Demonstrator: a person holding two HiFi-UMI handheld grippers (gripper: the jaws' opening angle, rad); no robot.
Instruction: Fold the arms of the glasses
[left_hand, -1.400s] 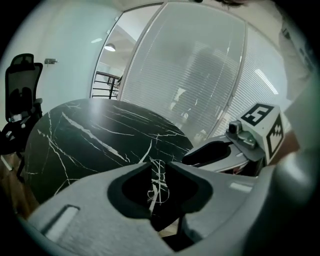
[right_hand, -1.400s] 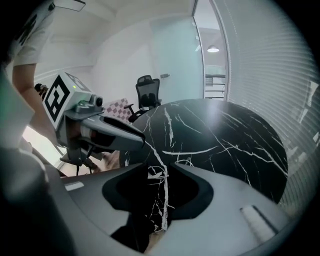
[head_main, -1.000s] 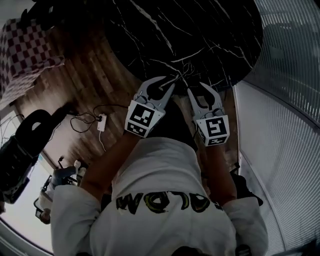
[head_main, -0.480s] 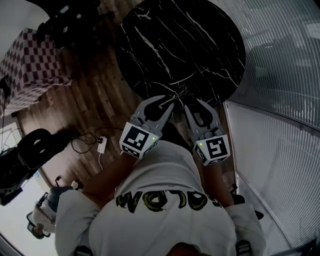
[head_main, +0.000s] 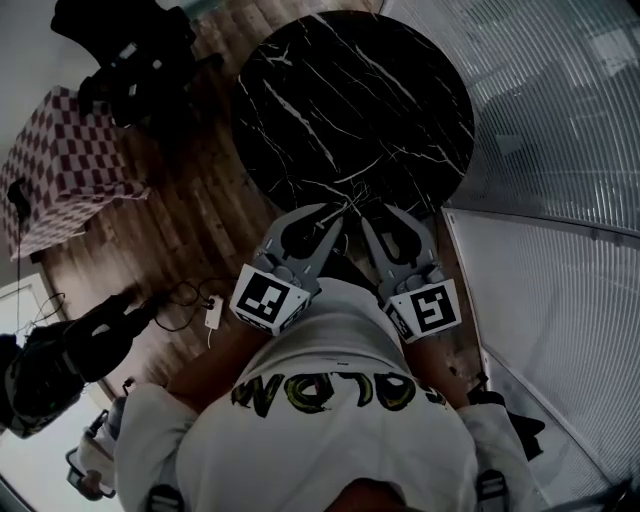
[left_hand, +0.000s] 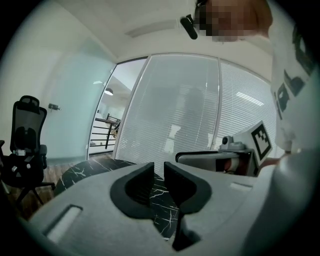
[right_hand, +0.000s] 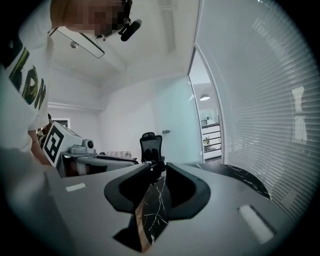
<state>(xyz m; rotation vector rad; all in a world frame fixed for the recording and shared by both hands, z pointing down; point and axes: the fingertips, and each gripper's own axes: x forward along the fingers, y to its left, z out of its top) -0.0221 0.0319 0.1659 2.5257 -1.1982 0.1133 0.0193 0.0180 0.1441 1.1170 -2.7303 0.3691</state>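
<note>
My two grippers are held close together in front of my chest, above the near edge of the round black marble table (head_main: 330, 90). The left gripper (head_main: 338, 212) (left_hand: 159, 172) shows a narrow gap between its jaws with nothing in it. The right gripper (head_main: 366, 216) (right_hand: 159, 167) has its jaws closing, and only the table and a distant chair show through the gap. A thin pale wiry shape (head_main: 350, 200) sits between the two sets of tips at the table edge. I cannot tell whether it is the glasses or a marble vein.
A checkered box (head_main: 70, 160) and a dark chair (head_main: 130, 60) stand left of the table on the wooden floor. Cables and a power strip (head_main: 212, 312) lie near my feet. Glass walls with blinds (head_main: 560, 150) run along the right. An office chair (left_hand: 25, 145) stands beyond the table.
Both grippers have risen together and the table now looks smaller and farther below. The right jaws have narrowed a little. The grippers stay side by side at the table's near edge.
</note>
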